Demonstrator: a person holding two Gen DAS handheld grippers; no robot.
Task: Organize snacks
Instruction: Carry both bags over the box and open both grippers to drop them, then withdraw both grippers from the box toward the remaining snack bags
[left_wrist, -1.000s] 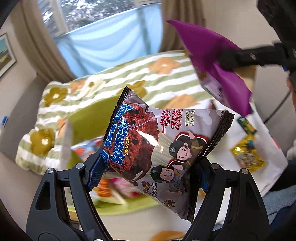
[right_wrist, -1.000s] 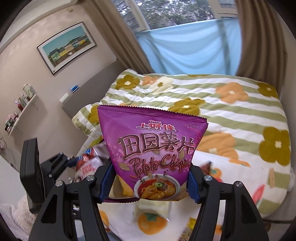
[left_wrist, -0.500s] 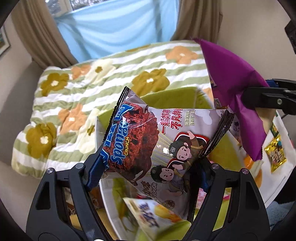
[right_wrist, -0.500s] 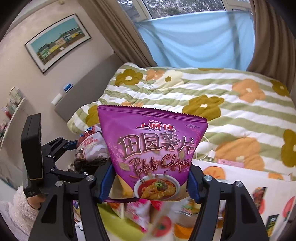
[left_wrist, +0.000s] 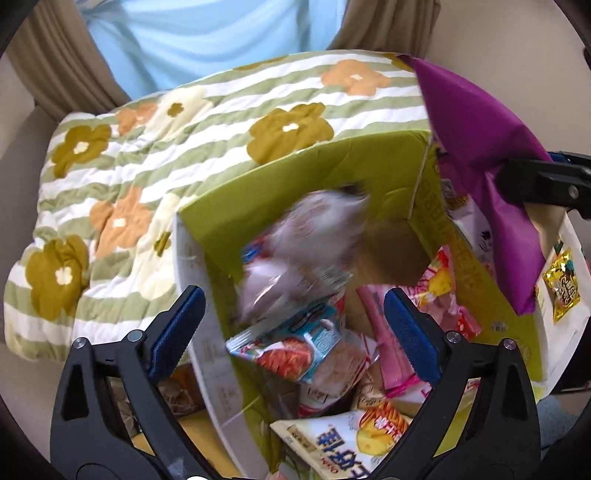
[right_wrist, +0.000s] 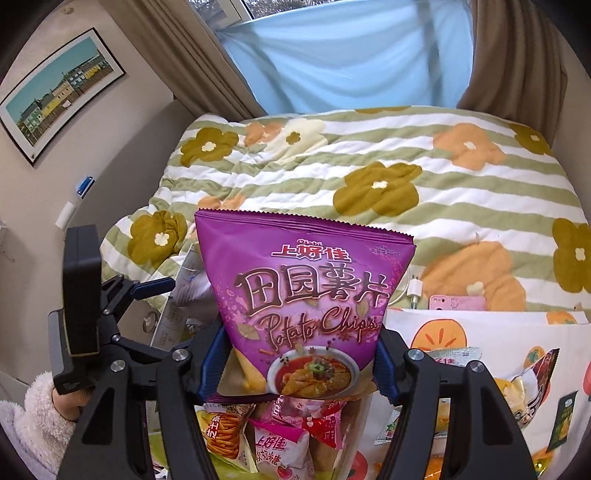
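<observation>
Purple "Potato Chips" bag (right_wrist: 303, 306) clamped in right gripper (right_wrist: 295, 365); left gripper (left_wrist: 291, 325) opening (nothing between its pads).

A white-and-brown snack bag (left_wrist: 306, 240), blurred, is inside the green box (left_wrist: 295, 184), above the packets (left_wrist: 314, 347) heaped against its near wall. A purple potato chip bag (right_wrist: 306, 295) stands upright over the box's right edge.

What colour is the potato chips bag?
Purple; the potato chips bag shows best in the right wrist view.
</observation>
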